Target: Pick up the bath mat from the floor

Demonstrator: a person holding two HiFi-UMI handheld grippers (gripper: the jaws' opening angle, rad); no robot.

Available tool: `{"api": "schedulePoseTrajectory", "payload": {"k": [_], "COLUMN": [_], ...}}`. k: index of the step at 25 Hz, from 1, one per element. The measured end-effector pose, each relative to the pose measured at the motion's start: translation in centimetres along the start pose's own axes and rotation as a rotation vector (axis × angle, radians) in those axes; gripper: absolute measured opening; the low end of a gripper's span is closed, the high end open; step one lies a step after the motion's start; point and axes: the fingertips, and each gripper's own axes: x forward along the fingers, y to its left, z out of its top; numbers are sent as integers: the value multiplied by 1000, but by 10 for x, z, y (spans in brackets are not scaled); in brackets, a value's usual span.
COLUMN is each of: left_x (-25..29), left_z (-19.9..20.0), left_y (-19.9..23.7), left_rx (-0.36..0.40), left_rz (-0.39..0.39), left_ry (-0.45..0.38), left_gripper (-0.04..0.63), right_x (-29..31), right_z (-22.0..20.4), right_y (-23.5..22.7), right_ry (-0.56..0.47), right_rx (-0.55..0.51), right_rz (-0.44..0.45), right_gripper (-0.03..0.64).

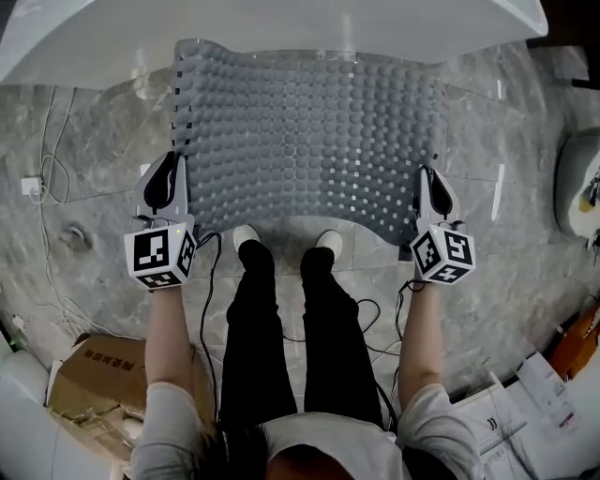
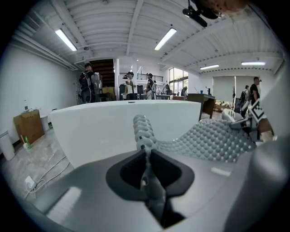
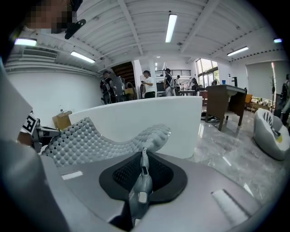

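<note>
The grey bubble-textured bath mat (image 1: 309, 141) is stretched between both grippers, sagging in the middle, in front of the white bathtub (image 1: 281, 28). My left gripper (image 1: 178, 167) is shut on the mat's left near corner, and in the left gripper view the mat edge (image 2: 144, 131) is pinched between the jaws of that gripper (image 2: 146, 153). My right gripper (image 1: 427, 183) is shut on the right near corner. In the right gripper view the mat (image 3: 90, 136) runs leftward from the closed jaws of that gripper (image 3: 144, 156).
The person's feet (image 1: 246, 234) stand just behind the mat on the marble floor (image 1: 94, 141). Cables (image 1: 52, 187) trail at the left, a cardboard box (image 1: 94, 375) lies at lower left, papers (image 1: 525, 403) at lower right, and a white fixture (image 1: 577, 183) stands at the right.
</note>
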Motion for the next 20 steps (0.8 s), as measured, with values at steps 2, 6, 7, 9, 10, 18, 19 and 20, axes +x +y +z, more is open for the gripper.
{"api": "schedulePoseTrajectory", "payload": {"k": [2, 6, 7, 9, 10, 18, 19, 20], "left_x": [-22, -66, -75, -94, -103, -176, -185, -194], "left_z": [32, 96, 111, 140, 153, 233, 241, 249], "left_y": [0, -1, -2, -3, -4, -14, -15, -15], "left_rx": [-5, -8, -9, -8, -7, -4, -2, 0], "left_rz": [-3, -6, -7, -9, -11, -24, -24, -24], "left_ry": [-16, -53, -64, -87, -97, -155, -160, -166], "left_gripper": [41, 41, 41, 41, 41, 41, 41, 41], "right_x": [-22, -66, -76, -96, -106, -182, -191, -200], "right_z": [33, 94, 108, 134, 145, 225, 233, 241], "right_y": [8, 20, 22, 26, 28, 50, 54, 57], "right_ry": [-13, -39, -47, -62, -68, -111, -117, -123], "right_rx": [-2, -3, -1, 3, 4, -21, -24, -26], "right_rz": [5, 11, 11, 12, 13, 36, 41, 46], "right_gripper": [40, 40, 40, 40, 40, 40, 40, 40]}}
